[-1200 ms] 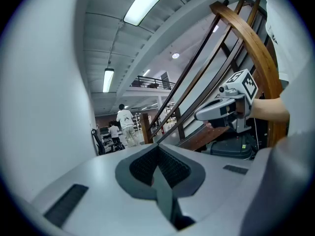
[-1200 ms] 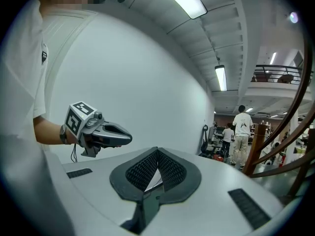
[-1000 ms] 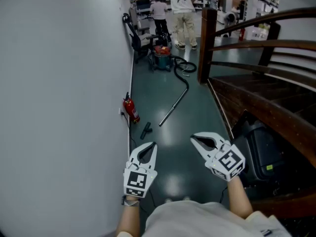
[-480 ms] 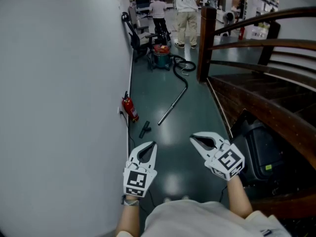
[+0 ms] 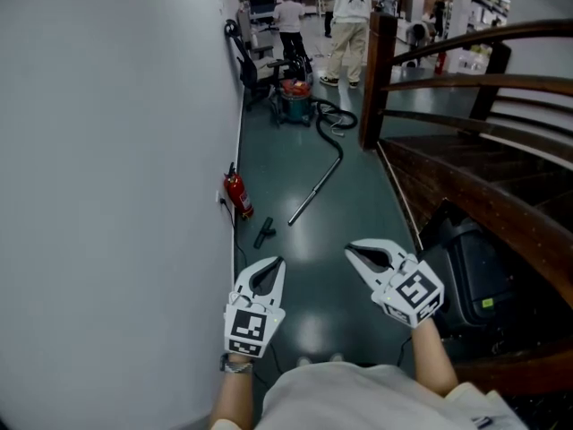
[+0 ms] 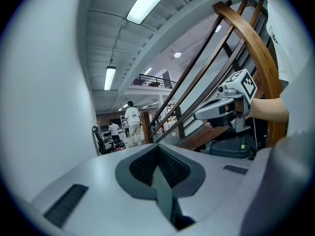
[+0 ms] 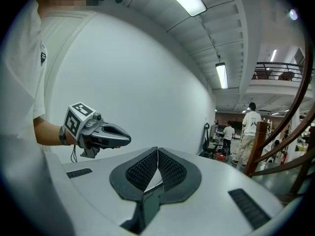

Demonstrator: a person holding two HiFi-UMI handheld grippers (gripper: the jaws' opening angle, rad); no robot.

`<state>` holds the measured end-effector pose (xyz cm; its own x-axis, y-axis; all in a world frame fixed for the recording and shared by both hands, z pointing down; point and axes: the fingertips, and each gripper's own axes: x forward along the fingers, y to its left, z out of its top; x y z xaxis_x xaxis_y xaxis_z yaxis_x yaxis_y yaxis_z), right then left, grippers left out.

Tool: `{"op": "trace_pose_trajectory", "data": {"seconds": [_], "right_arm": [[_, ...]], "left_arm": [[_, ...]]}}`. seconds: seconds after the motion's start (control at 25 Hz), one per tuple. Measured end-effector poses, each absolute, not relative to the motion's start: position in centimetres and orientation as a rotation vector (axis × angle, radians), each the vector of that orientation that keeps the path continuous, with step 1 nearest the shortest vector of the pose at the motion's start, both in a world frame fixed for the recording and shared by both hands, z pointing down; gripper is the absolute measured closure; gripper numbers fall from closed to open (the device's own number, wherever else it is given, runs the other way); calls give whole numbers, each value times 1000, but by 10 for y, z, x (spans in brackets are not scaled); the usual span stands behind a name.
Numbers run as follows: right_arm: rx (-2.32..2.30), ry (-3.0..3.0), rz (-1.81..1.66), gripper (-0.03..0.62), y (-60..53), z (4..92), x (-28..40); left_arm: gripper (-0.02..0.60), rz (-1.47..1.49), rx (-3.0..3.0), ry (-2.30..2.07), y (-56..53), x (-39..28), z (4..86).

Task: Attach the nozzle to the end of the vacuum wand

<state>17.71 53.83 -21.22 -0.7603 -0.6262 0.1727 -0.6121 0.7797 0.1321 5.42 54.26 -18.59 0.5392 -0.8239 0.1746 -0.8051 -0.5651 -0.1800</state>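
Observation:
A silver vacuum wand (image 5: 313,192) lies slantwise on the dark green floor, joined by a black hose (image 5: 333,125) to a vacuum canister (image 5: 293,104) farther back. A small black nozzle (image 5: 264,233) lies on the floor near the wand's near end, beside the wall. My left gripper (image 5: 278,262) is shut and empty, held well short of the nozzle. My right gripper (image 5: 349,250) is also shut and empty, level with the left. In the left gripper view the shut tips (image 6: 158,146) point down the corridor; the right gripper (image 7: 157,149) view shows the same.
A white wall (image 5: 116,195) runs along the left with a red fire extinguisher (image 5: 237,195) at its foot. A wooden staircase with railing (image 5: 466,88) and a black case (image 5: 479,285) fill the right. Two people (image 5: 349,21) stand at the far end near office chairs.
Both grippers have kept still. The person in the white shirt at the far end has stepped slightly to the right.

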Motion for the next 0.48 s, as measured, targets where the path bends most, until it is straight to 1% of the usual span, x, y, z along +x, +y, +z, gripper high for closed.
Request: {"op": "trace_pose_trajectory", "data": {"seconds": [0.48], "right_arm": [[1067,-2721,-41,566,569,-196,141]], "left_arm": [[581,-392,-2751,1389,568,11,-162]]}}
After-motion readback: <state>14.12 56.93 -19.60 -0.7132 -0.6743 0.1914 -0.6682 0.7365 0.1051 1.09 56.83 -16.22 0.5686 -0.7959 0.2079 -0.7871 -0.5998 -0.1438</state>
